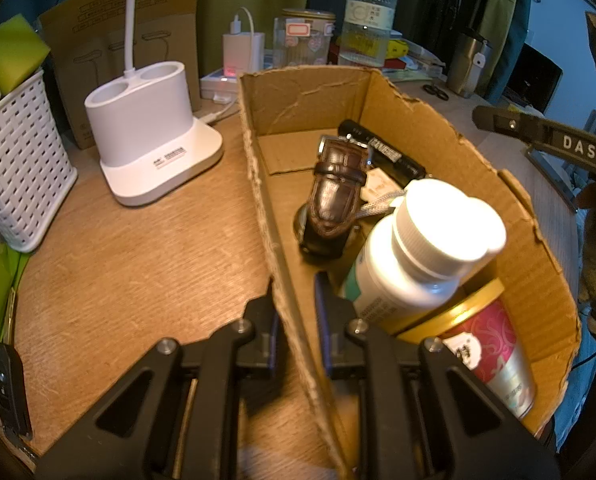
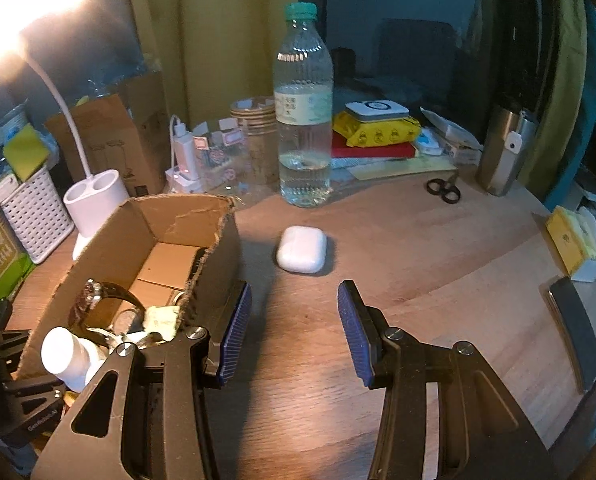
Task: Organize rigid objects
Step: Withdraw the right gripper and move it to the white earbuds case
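My left gripper [image 1: 296,300] is shut on the left wall of an open cardboard box [image 1: 417,120], with one finger inside and one outside. In the box lie a brown leather watch [image 1: 333,196], a white capped bottle [image 1: 417,256], a red and gold tin [image 1: 485,344] and a black flat item [image 1: 389,154]. My right gripper [image 2: 294,292] stands open over the wooden table, just right of the cardboard box [image 2: 146,220], with nothing between its blue pads [image 2: 236,332]. A white earbud case [image 2: 301,249] lies on the table a short way ahead of it.
A white lamp base [image 1: 150,140] and a white basket [image 1: 18,168] stand left of the box. Behind the case are a water bottle [image 2: 302,120], black scissors [image 2: 443,188] and a steel tumbler [image 2: 501,152]. A yellow tissue pack [image 2: 573,244] sits right. A car key [image 1: 6,388] lies near left.
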